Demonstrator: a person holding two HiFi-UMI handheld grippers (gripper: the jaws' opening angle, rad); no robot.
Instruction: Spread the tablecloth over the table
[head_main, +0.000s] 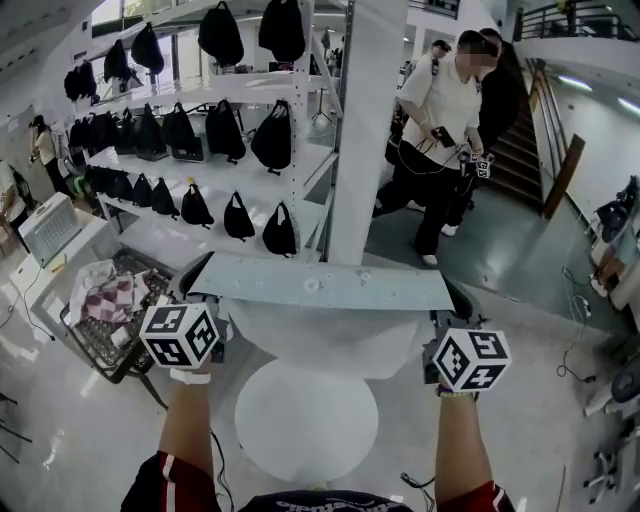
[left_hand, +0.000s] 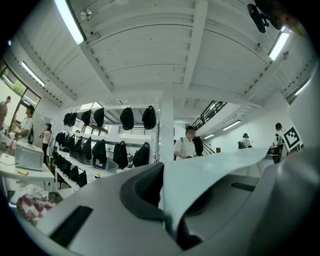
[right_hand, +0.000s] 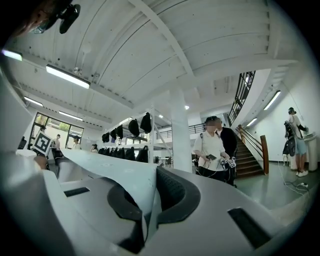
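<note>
A pale tablecloth (head_main: 320, 288) is stretched flat between my two grippers, and its lower part (head_main: 330, 345) hangs down over the round white table (head_main: 305, 425) below. My left gripper (head_main: 198, 276) grips the cloth's left end, and my right gripper (head_main: 458, 300) grips its right end. In the left gripper view the jaws (left_hand: 167, 202) are shut on the cloth (left_hand: 210, 172), which runs off to the right. In the right gripper view the jaws (right_hand: 146, 202) pinch the cloth (right_hand: 107, 167), which runs off to the left. Both grippers are held about level, above the table.
A wire basket (head_main: 105, 335) holding checked fabric (head_main: 112, 297) stands at the left, beside the table. Behind it are white shelves of black bags (head_main: 225, 130) and a white pillar (head_main: 365, 130). Two people (head_main: 445, 120) stand by the stairs (head_main: 525, 150) at the back right.
</note>
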